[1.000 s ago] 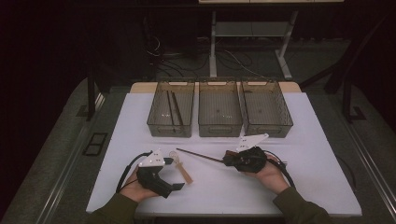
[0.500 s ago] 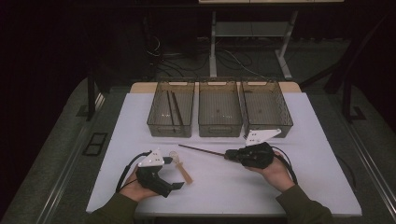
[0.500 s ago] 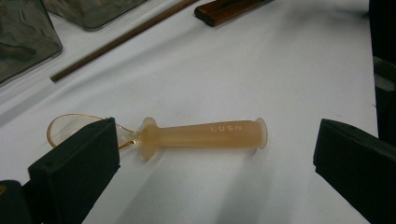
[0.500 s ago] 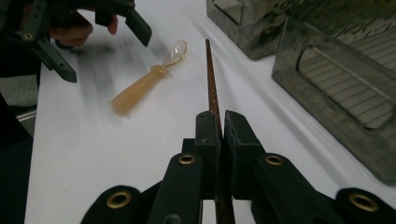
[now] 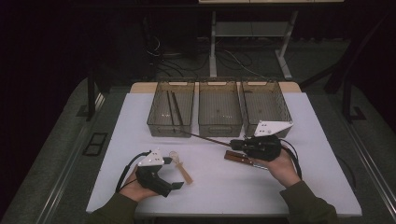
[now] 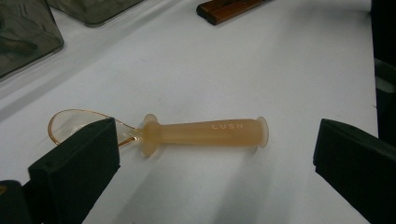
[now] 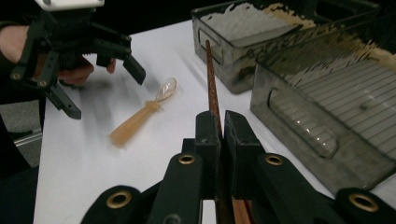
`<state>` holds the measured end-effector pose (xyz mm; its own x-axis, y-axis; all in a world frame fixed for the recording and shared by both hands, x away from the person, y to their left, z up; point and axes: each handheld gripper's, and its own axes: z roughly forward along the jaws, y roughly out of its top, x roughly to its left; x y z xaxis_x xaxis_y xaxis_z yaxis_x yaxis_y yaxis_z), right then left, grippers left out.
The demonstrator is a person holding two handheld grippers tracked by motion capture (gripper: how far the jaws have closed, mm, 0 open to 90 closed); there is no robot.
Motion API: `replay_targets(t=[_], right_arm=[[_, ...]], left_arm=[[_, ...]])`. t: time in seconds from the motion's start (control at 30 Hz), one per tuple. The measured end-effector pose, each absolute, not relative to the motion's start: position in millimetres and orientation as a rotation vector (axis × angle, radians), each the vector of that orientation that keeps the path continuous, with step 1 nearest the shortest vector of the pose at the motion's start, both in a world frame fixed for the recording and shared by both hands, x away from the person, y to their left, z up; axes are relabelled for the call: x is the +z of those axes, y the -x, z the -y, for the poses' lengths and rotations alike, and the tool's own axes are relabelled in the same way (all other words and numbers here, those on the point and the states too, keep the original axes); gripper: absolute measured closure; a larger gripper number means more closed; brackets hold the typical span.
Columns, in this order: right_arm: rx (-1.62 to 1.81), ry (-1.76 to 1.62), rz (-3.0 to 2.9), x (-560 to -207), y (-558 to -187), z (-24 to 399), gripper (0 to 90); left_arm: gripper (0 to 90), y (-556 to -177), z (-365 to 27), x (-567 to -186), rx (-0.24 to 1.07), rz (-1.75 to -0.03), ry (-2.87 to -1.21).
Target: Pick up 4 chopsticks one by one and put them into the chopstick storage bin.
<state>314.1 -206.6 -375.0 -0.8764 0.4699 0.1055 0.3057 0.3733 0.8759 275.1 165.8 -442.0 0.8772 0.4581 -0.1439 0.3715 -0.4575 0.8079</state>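
High view: white tabletop (image 5: 224,186) with three smoked bins along the far edge, hands coming in from the bottom.
Right tongs (image 5: 236,144): lower right of centre, clamped tight on a chopstick (image 5: 205,137); the right gripper view has the stick (image 7: 212,88) pinched between the pads and running up the frame.
Chopstick: thin and dark, held off the tabletop, tip pointing up-left toward the left bin (image 5: 171,109), which has a couple of dark sticks lying in it.
Left tongs (image 5: 180,185): lower left, gaping wide, gripping nothing.
Spoon (image 6: 187,133): amber plastic, flat on the tabletop between the spread left pads, not touched.
Brown piece (image 5: 240,158): flat on the tabletop just under the right tongs.
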Motion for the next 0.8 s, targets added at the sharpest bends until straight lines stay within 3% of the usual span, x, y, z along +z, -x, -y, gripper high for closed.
replay_targets(t=[0.8], right_arm=[[1.535, -0.815, -2.313, -353.4, -343.2, 199.8, 84.8]], left_arm=[[0.0, -274.4, -164.1, -442.5, 0.106, -0.618, -2.091]])
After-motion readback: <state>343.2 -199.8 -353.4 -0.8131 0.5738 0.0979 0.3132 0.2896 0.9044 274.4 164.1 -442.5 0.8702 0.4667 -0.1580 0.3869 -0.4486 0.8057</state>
